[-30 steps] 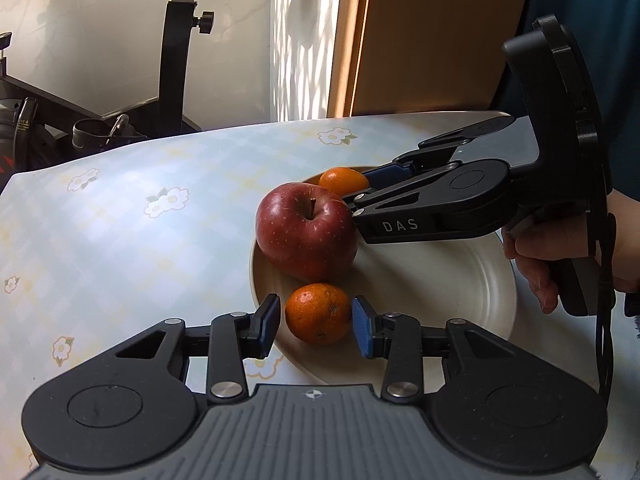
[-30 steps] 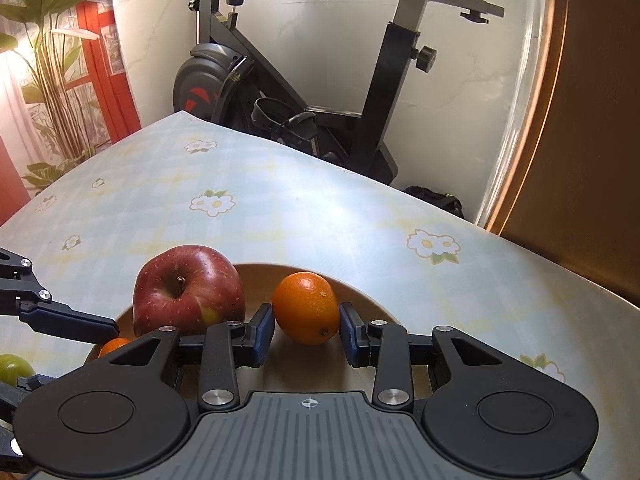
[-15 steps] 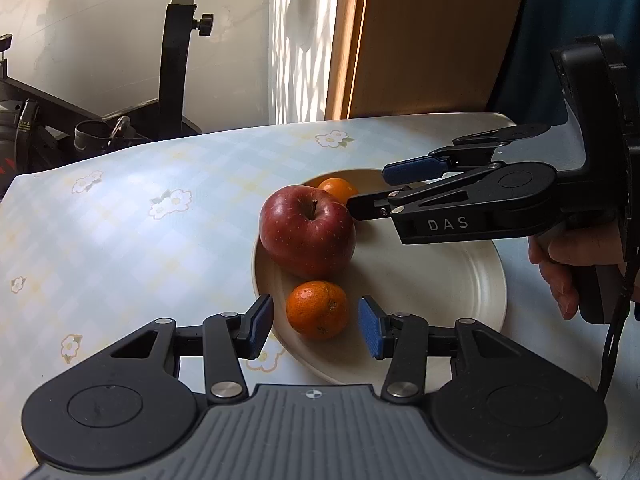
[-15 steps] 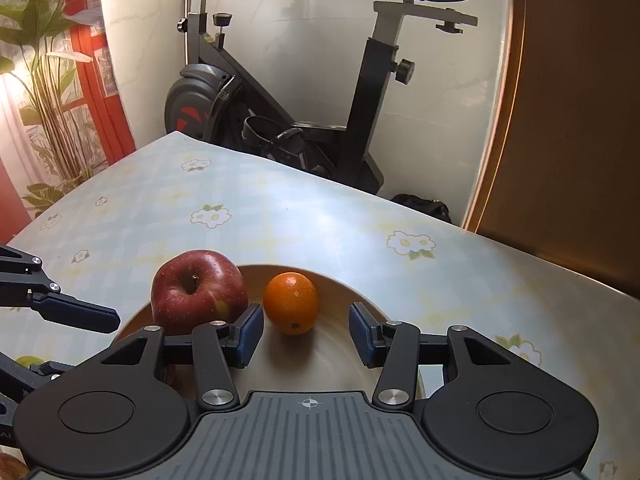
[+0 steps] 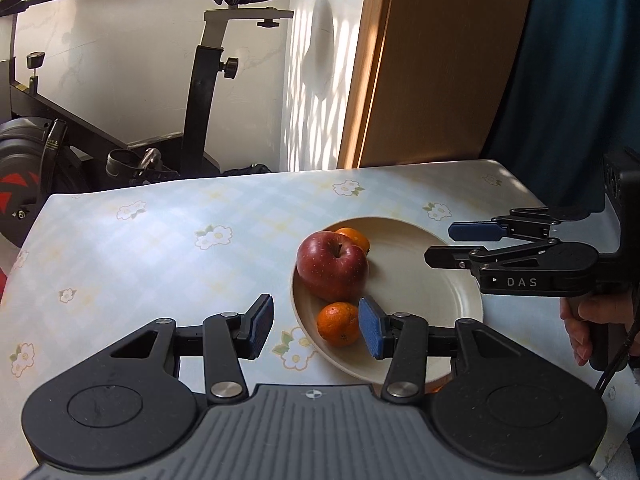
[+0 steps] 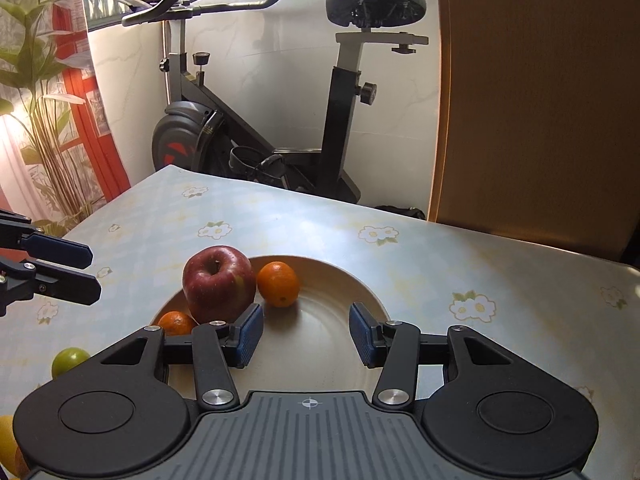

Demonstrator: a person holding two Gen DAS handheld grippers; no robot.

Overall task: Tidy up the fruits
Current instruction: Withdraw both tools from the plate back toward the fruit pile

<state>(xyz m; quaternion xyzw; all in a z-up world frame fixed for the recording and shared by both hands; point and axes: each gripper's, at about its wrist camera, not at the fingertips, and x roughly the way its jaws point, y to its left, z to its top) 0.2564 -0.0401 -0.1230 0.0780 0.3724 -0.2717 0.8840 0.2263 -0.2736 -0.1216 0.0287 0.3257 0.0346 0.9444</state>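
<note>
A cream plate on the floral table holds a red apple and two small oranges, one near and one far. My left gripper is open and empty, raised just short of the plate's near-left rim. My right gripper is open and empty above the plate's right side; it also shows in the left wrist view. A green fruit lies on the table left of the plate.
A yellow fruit shows at the lower left edge of the right wrist view. An exercise bike stands behind the table. A wooden door is at the back right. The left gripper's fingers reach in from the left.
Both grippers have opened wider and pulled back and up from the plate. The two oranges they were around now sit free on the plate.
</note>
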